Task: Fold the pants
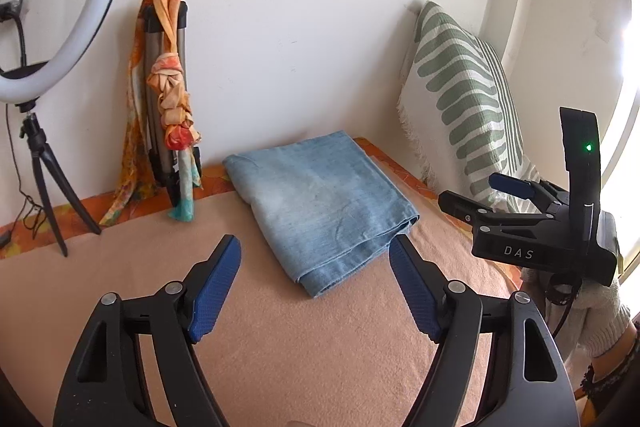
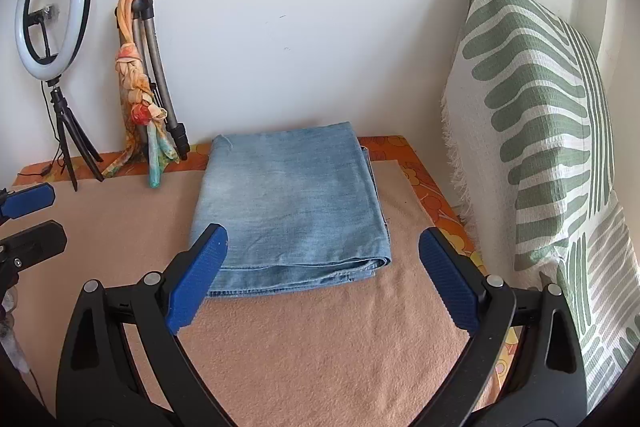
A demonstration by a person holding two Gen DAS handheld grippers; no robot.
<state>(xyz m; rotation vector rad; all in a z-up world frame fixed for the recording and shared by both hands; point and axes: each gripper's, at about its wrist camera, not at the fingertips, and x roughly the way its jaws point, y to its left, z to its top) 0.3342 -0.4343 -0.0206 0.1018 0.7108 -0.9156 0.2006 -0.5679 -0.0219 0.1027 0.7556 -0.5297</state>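
Note:
Light blue denim pants (image 1: pixel 320 203) (image 2: pixel 292 203) lie folded into a flat rectangle on the peach blanket (image 1: pixel 280 327) (image 2: pixel 312 339), towards the back by the wall. My left gripper (image 1: pixel 316 251) hangs above the blanket, short of the fold's near edge, its blue pads wide apart and holding nothing. My right gripper (image 2: pixel 323 239) is likewise open and empty, raised in front of the pants. From the left wrist view the right gripper (image 1: pixel 476 193) shows at the right edge, held by a hand in a white sleeve. The left gripper's fingertips (image 2: pixel 32 201) show at the left edge of the right wrist view.
A ring light on a small tripod (image 1: pixel 52 27) (image 2: pixel 52 11) stands at the back left. A folded tripod with an orange scarf (image 1: pixel 168 87) (image 2: pixel 140 67) leans on the wall. A green-and-white striped pillow (image 1: pixel 464 99) (image 2: pixel 540 115) stands along the right side.

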